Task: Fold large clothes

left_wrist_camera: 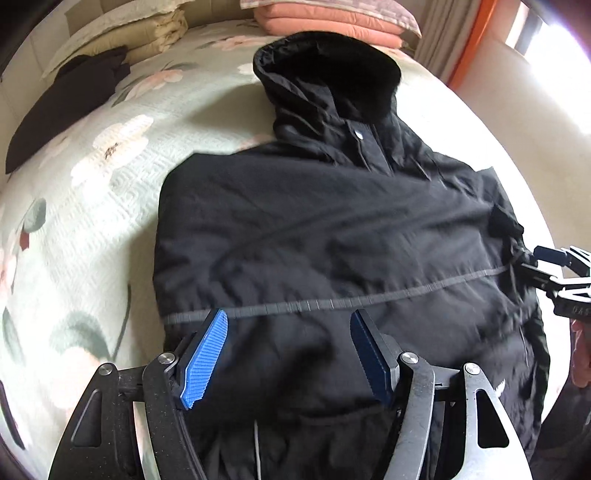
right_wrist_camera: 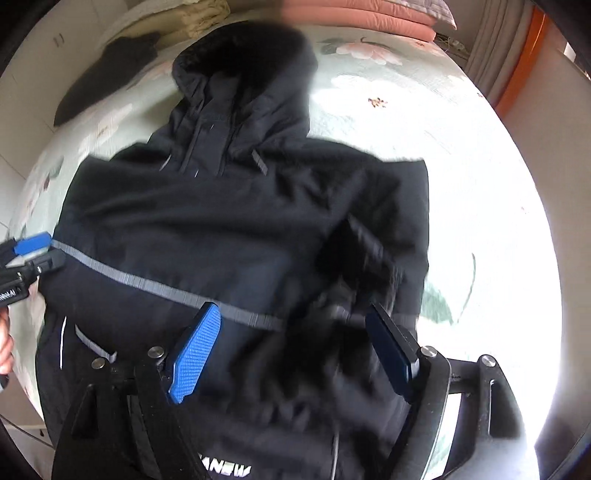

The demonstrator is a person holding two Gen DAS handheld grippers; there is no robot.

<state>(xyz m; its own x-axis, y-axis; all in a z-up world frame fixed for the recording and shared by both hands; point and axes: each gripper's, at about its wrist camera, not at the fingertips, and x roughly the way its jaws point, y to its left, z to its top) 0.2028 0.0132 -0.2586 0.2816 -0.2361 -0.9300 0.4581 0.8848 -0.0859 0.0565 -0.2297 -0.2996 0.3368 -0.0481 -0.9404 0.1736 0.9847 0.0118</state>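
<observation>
A large black hooded jacket [left_wrist_camera: 332, 229] lies on the bed with its hood toward the far pillows and both sleeves folded across the body. A grey reflective stripe [left_wrist_camera: 332, 301] crosses it. My left gripper [left_wrist_camera: 288, 317] hovers open over the jacket's lower left part, holding nothing. My right gripper [right_wrist_camera: 291, 314] hovers open over the lower right part, above a bunched sleeve [right_wrist_camera: 354, 258]. The jacket also fills the right wrist view [right_wrist_camera: 221, 221]. Each gripper shows at the edge of the other's view: the right one [left_wrist_camera: 554, 266] and the left one [right_wrist_camera: 29, 251].
The bed has a pale green floral quilt [left_wrist_camera: 92, 177]. A folded dark garment [left_wrist_camera: 66, 107] lies at the far left. Beige bedding [left_wrist_camera: 147, 33] and pink pillows [left_wrist_camera: 325, 18] are stacked at the head. A curtain and orange frame [left_wrist_camera: 465, 44] stand at the right.
</observation>
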